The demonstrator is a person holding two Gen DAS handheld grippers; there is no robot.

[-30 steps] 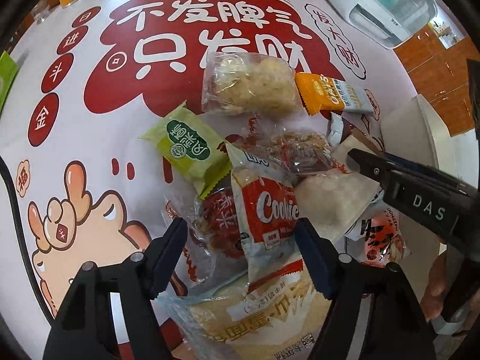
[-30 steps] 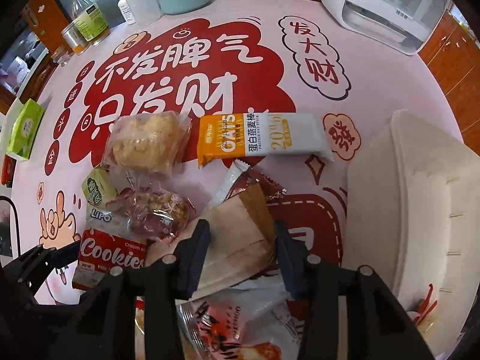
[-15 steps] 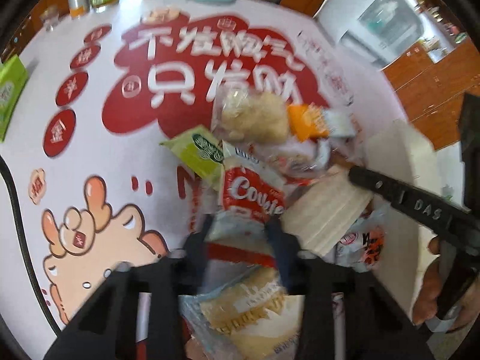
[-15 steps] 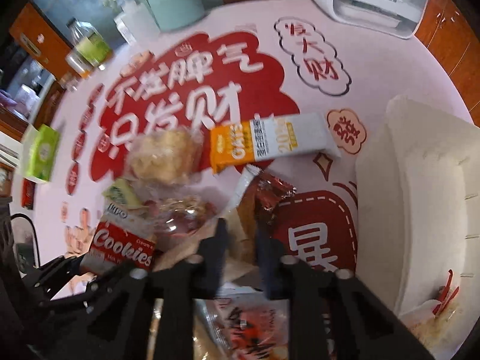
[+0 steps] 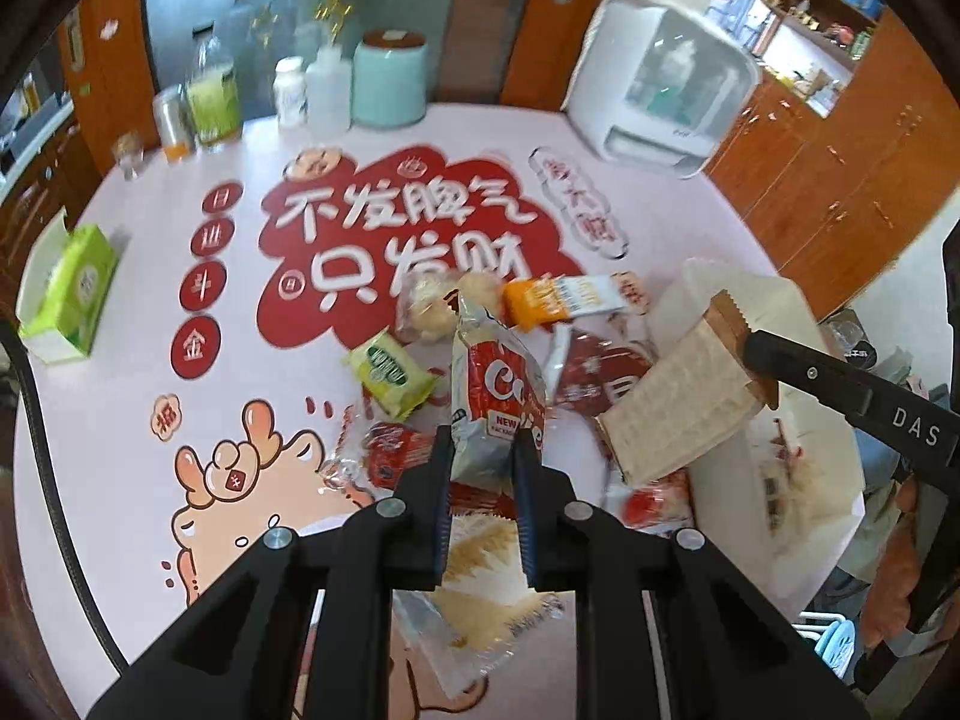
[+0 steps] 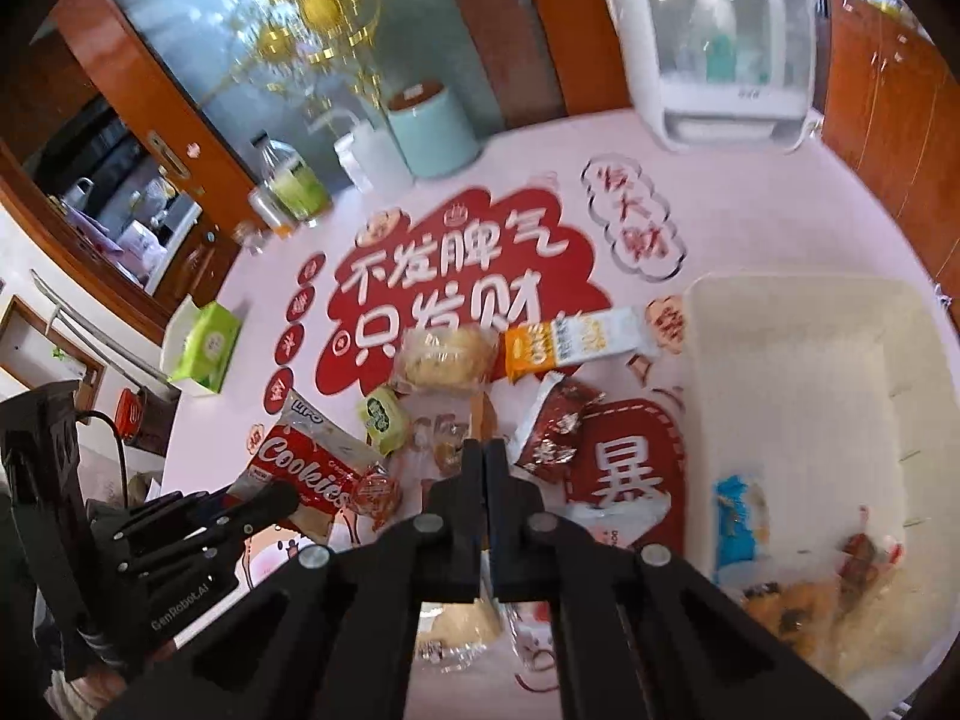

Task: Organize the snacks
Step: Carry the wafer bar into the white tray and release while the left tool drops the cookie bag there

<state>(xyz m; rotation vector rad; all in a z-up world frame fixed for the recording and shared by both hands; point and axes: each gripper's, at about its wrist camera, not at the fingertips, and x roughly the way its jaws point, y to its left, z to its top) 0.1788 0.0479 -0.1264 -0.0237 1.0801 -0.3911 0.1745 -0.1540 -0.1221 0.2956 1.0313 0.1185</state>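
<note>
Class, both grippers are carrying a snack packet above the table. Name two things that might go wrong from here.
1. The left gripper pinches only the lower end of the Cookies packet, so it may slip out.
2. The brown packet, held by the right gripper at one edge, hangs tilted beside the white bin; it might catch its rim.

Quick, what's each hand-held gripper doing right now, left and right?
Left hand-held gripper: closed on the cookie pack, lifted.
Right hand-held gripper: closed on the brown paper packet.
</note>
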